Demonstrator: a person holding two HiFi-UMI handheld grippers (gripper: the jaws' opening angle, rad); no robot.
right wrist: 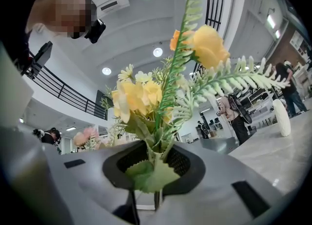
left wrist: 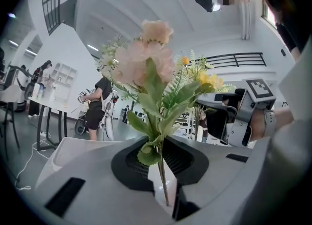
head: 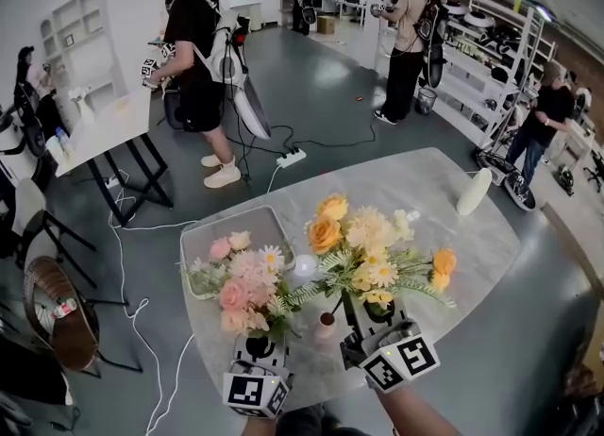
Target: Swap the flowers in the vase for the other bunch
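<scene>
I hold one bunch of flowers in each tool. My left gripper (left wrist: pixel 165 190) is closed tight on the thin stem of the pink bunch (left wrist: pixel 146 58). The stem sits right in the middle between the two jaws, and the pink flowers and green leaves stand up above them.

My right gripper (right wrist: pixel 146 204) is closed on the stems of the yellow bunch (right wrist: pixel 146 97). A big green leaf hangs over the jaws at the front. The yellow and orange flowers and a long fern leaf rise up from there.

From my head camera I see both bunches up in the air, over the near end of the table (head: pixel 425 189). The pink bunch is on the left and the yellow bunch is on the right, side by side. Their leaves are very close in the middle, but I cannot tell if they touch.

A gray tray (head: pixel 203 236) lies on the table behind the pink bunch. A small pink cup (head: pixel 326 324) stands on the table between my two grippers, just under the leaves. A white vase (head: pixel 474 191) stands far off at the right side of the table, well apart from both bunches.

Behind the table, a person in black (head: pixel 193 47) stands by a white desk (head: pixel 104 127).
</scene>
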